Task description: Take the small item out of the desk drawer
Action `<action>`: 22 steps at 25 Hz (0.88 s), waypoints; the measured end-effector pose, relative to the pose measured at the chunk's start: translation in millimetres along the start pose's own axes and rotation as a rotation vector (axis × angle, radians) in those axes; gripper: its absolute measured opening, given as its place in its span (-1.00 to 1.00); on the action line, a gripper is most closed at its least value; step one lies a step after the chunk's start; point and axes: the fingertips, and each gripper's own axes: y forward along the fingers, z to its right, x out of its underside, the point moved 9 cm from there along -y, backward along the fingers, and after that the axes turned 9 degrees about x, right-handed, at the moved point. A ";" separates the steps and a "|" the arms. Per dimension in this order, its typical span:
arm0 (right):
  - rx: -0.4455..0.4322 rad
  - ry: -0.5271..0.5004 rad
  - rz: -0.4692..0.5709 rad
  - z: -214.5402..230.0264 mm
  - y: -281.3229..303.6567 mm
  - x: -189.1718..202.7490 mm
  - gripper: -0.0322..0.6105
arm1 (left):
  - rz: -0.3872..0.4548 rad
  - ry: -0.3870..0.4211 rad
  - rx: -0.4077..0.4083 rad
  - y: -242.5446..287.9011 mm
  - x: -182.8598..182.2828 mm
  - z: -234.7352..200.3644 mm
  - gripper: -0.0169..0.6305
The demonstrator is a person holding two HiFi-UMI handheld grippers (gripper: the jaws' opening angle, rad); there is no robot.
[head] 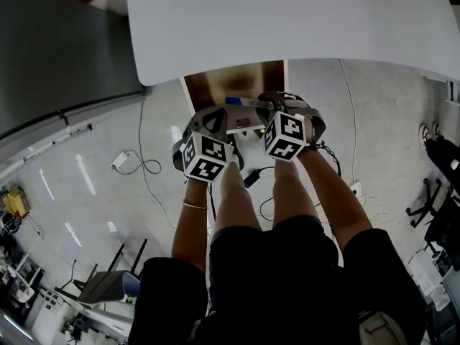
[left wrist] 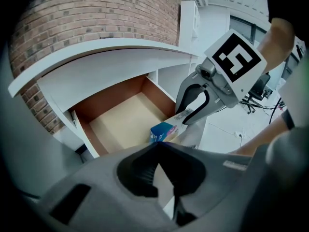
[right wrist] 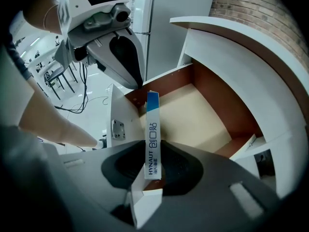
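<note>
Right gripper view: the right gripper (right wrist: 153,173) clamps the small box (right wrist: 152,129) edge-on between its jaws, blue end pointing away.
Left gripper: the left gripper (left wrist: 161,148) has its jaws pressed together on nothing and hangs just beside the small box's blue end.
Box position: raised over the front edge of the drawer (right wrist: 203,122), apparently clear of its floor.
Drawer: pulled open under the white desk top (right wrist: 231,47); its bare floor shows nothing else.
Done: drawer open, item gripped and, by my judgement, lifted out.
Remaining: carry it clear and set it down; perhaps shut the drawer.
</note>
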 end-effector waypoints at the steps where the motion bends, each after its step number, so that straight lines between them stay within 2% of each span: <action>1: 0.006 0.008 0.001 0.3 -3.1 -0.3 -0.56 | -0.002 -0.005 -0.005 -2.6 -0.2 0.4 -0.95; 22: 0.054 0.136 0.027 8.5 -53.6 -7.6 -0.56 | 0.071 -0.057 -0.031 -47.2 -21.0 7.0 -0.95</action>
